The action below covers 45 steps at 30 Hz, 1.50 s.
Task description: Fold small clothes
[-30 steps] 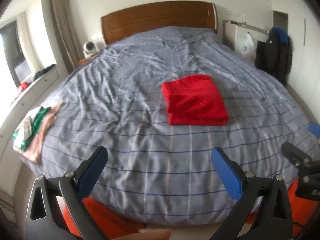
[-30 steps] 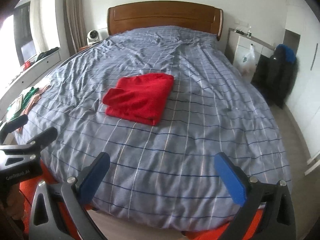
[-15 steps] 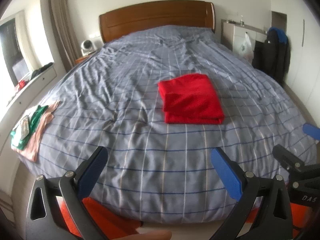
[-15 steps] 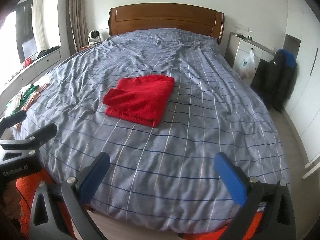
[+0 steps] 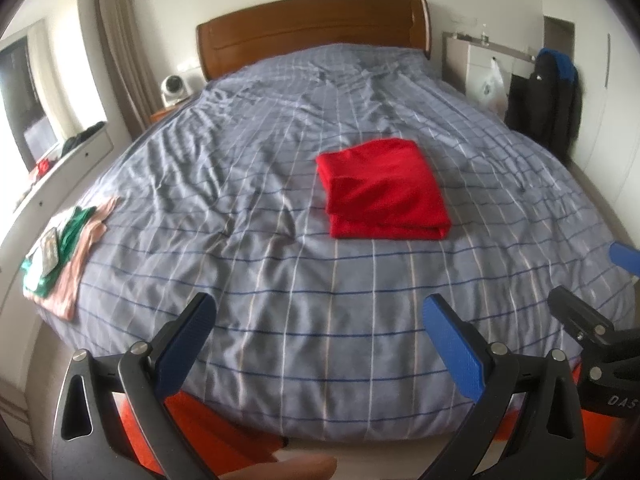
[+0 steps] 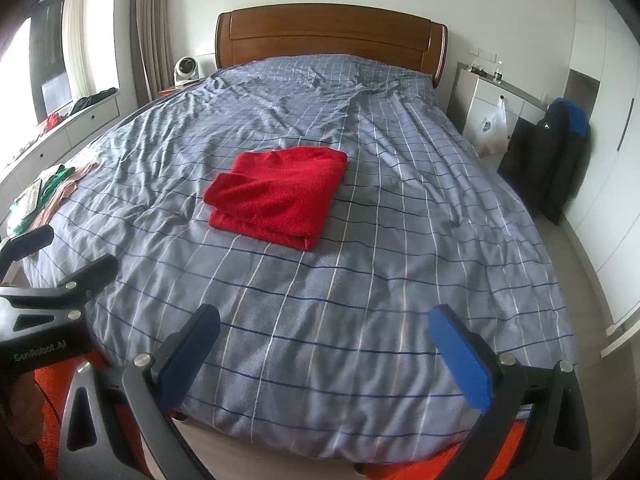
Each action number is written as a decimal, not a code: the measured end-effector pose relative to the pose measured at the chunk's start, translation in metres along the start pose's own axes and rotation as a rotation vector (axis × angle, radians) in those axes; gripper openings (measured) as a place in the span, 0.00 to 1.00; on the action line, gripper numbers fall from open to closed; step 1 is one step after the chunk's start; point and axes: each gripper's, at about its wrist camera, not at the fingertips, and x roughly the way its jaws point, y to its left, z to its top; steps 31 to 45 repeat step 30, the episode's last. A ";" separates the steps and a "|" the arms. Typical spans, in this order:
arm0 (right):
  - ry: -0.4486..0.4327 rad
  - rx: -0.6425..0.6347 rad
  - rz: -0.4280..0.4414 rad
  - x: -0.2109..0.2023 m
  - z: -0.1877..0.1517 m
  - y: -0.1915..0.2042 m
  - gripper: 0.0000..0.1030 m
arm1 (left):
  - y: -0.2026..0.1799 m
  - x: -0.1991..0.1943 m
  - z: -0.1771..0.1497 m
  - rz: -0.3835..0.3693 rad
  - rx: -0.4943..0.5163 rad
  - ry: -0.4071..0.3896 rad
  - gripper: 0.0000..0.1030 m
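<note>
A folded red garment (image 5: 384, 190) lies in the middle of the bed (image 5: 280, 280), also in the right wrist view (image 6: 278, 196). My left gripper (image 5: 320, 320) is open and empty above the foot of the bed, well short of the garment. My right gripper (image 6: 324, 332) is open and empty too, beside it at the foot of the bed. A small pile of green and pink clothes (image 5: 60, 240) lies at the bed's left edge, also in the right wrist view (image 6: 40, 196).
The bed has a grey checked cover and a wooden headboard (image 6: 328, 40). A white cabinet with a plastic bag (image 6: 492, 120) and a dark jacket (image 6: 560, 152) stand at the right. A window ledge (image 5: 60, 168) runs along the left. An orange rug (image 5: 208, 432) lies under the bed's foot.
Both grippers have drawn back and risen a little from the bed; the view has widened. The red garment and the clothes pile have not moved.
</note>
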 end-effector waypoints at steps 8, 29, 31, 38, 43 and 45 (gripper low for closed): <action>0.000 0.007 0.008 -0.003 -0.001 0.003 1.00 | -0.001 0.000 0.002 -0.026 0.020 -0.002 1.00; 0.003 0.006 -0.003 -0.003 -0.002 -0.002 1.00 | -0.005 -0.008 0.001 -0.039 0.008 -0.031 1.00; 0.003 0.007 -0.003 -0.003 -0.002 -0.002 1.00 | -0.006 -0.009 0.001 -0.037 0.016 -0.034 1.00; 0.003 0.007 -0.003 -0.003 -0.002 -0.002 1.00 | -0.006 -0.009 0.001 -0.037 0.016 -0.034 1.00; 0.003 0.007 -0.003 -0.003 -0.002 -0.002 1.00 | -0.006 -0.009 0.001 -0.037 0.016 -0.034 1.00; 0.003 0.007 -0.003 -0.003 -0.002 -0.002 1.00 | -0.006 -0.009 0.001 -0.037 0.016 -0.034 1.00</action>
